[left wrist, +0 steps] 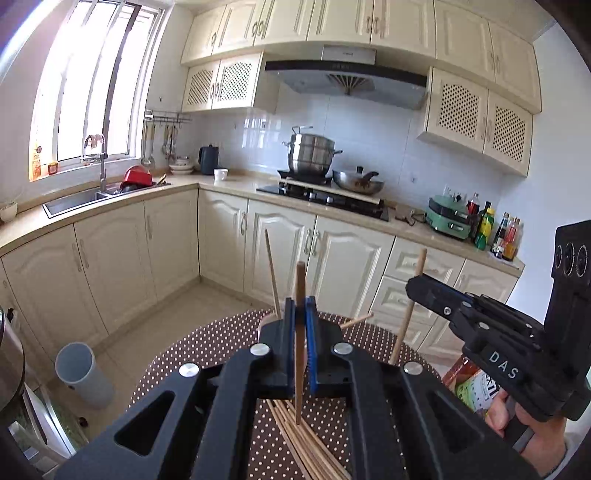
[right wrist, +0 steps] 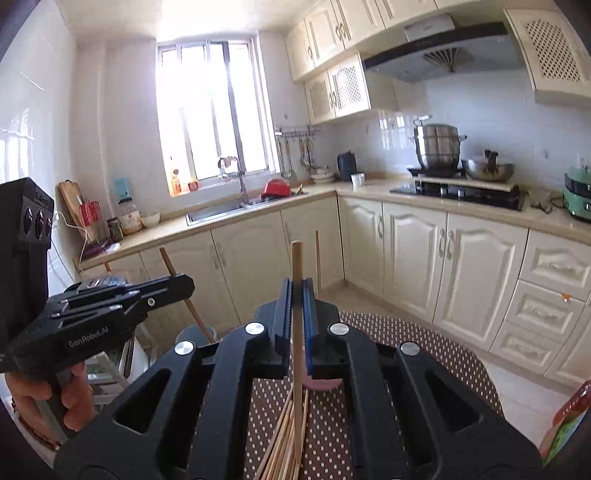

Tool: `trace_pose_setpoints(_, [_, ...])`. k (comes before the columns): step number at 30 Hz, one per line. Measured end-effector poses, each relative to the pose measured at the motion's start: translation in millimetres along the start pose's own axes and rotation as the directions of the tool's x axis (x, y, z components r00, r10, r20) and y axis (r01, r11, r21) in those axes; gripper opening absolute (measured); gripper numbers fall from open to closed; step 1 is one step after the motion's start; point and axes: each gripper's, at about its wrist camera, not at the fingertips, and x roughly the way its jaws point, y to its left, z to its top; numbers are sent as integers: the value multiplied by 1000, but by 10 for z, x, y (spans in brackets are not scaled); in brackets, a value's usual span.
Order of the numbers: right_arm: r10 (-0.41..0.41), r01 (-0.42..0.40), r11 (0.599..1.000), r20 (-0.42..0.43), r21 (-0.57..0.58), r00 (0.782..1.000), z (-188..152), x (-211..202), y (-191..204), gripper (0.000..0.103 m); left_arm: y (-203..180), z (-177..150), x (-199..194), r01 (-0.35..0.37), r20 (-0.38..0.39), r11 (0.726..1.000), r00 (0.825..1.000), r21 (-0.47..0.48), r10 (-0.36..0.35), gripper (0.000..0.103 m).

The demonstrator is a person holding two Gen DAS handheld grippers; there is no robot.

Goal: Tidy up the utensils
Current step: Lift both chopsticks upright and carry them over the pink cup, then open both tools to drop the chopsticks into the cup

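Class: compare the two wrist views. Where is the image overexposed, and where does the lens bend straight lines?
Left wrist view: window blown out at upper left, upper cabinets bowed by fisheye. Right wrist view: window glares white at centre-left, countertop edge curves; corners vignetted black in both.

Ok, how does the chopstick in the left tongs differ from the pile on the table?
The chopstick in the left tongs stands upright, clamped; the pile lies flat and loose on the dotted tablecloth. The held chopstick is darker, reddish brown; the pile is pale. Both are slim wooden sticks.
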Motion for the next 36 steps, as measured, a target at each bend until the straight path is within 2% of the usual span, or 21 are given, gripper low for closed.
trace_pose_setpoints(10, [-8,5,1000,184,19,983,373,202,-24,6,68,485,-33,-23,128,1000,991,-16,25,6])
trace_pose_setpoints(17, [-77,73,997,280,27,957,384,451,-6,6,119,670,146,-20,188,998,982,-51,29,6])
trace_pose_setpoints(22, [-117,121,993,270,4,956,321,660,25,6,152,621,390,-15,171,998,985,-54,24,6])
trace_pose_setpoints(36, [-111,115,993,201,-10,973,134,805,8,6,232,263,969,-37,23,999,999,-20,37,6])
